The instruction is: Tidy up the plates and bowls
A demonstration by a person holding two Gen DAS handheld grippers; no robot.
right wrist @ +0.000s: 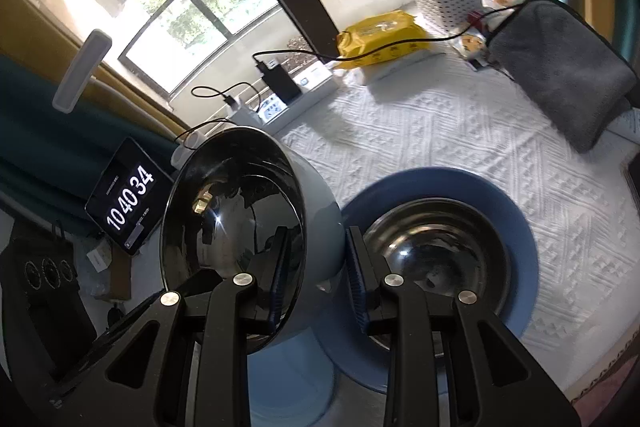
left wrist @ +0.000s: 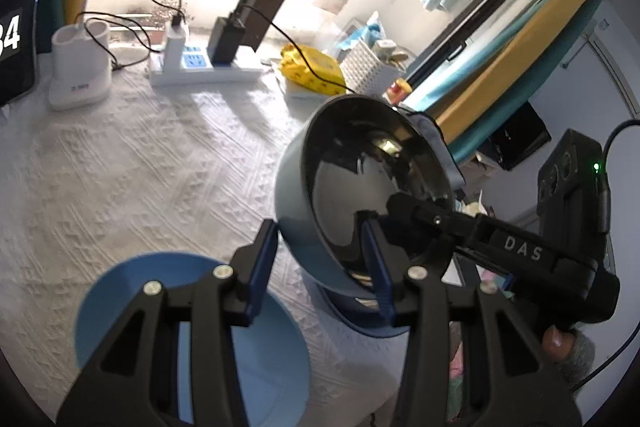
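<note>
Two wrist fisheyes, close above the table.
Both face the window; each sees the tilted bowl (left wrist: 320, 195) (right wrist: 256, 211).

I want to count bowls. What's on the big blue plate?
A shiny bowl sits on the plate. The right gripper hides part of it.

Right tongs (right wrist: 316, 267) grip tilted pale-blue steel-lined bowl (right wrist: 240, 227) by its wall — one finger inside, one outside. Second steel bowl (right wrist: 436, 251) sits on blue plate (right wrist: 516, 223) beside it — white-clothed counter (right wrist: 460, 131).

Tilted steel-lined bowl (right wrist: 256, 227) above blue plate (right wrist: 516, 227)
</note>
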